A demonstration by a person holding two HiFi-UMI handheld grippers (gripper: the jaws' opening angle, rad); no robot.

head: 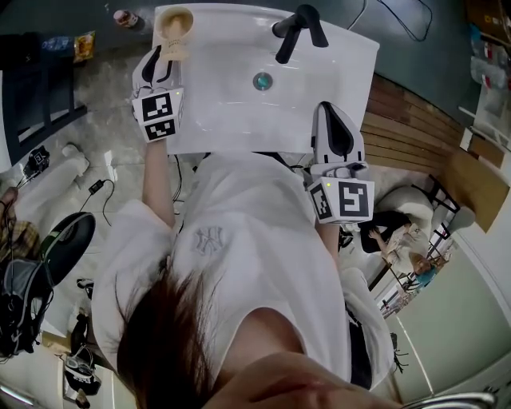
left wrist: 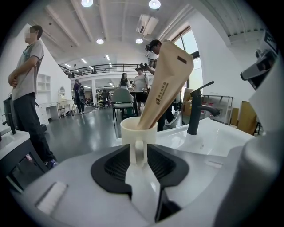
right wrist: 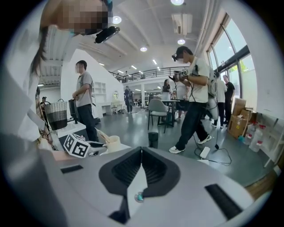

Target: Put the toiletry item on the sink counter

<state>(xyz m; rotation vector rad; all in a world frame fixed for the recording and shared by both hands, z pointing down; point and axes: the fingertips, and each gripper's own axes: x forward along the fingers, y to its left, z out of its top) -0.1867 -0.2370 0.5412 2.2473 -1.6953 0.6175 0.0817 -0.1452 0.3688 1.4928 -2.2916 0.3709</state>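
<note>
A cream cup [head: 176, 24] with a handle stands on the back left corner of the white sink counter [head: 343, 64]. A tan toiletry tube [left wrist: 166, 75] leans inside the cup [left wrist: 137, 128]. My left gripper [head: 160, 62] reaches in from the front, its jaws shut on the cup's handle [left wrist: 136, 153]. At the sink's front right edge my right gripper [head: 335, 132] is shut, and the right gripper view shows nothing between its jaws [right wrist: 141, 153]. That view also shows the cup [right wrist: 113, 142] far to the left.
A black faucet [head: 297, 28] rises behind the basin, with the drain [head: 262, 81] in front of it. A small bottle [head: 125, 17] and a snack packet [head: 84, 44] lie left of the sink. Wooden slats [head: 407, 120] run along the right. People stand in the room beyond.
</note>
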